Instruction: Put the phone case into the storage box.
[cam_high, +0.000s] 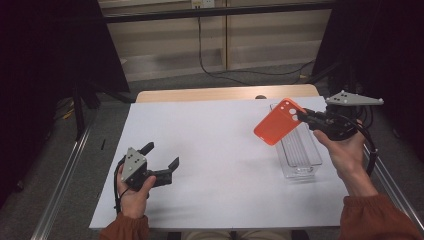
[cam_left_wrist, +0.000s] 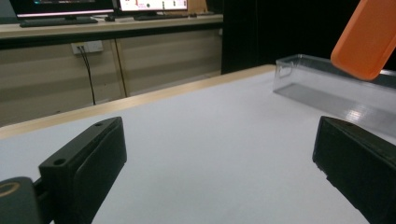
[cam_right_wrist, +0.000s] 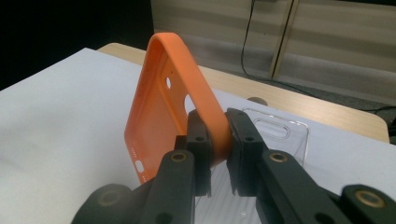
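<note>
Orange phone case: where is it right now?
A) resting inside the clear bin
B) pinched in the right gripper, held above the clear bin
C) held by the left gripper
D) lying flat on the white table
B: the right gripper has its fingers clamped on the orange phone case, held in the air over the clear bin.

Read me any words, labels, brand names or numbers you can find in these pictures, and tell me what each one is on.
No text can be read anywhere.
The orange phone case, clamped in the right gripper, carries no print.
The clear plastic bin has no label.
The monitors on the far desk show bright strips, too small and blurred to read.
The left gripper and the white table bear no markings.
</note>
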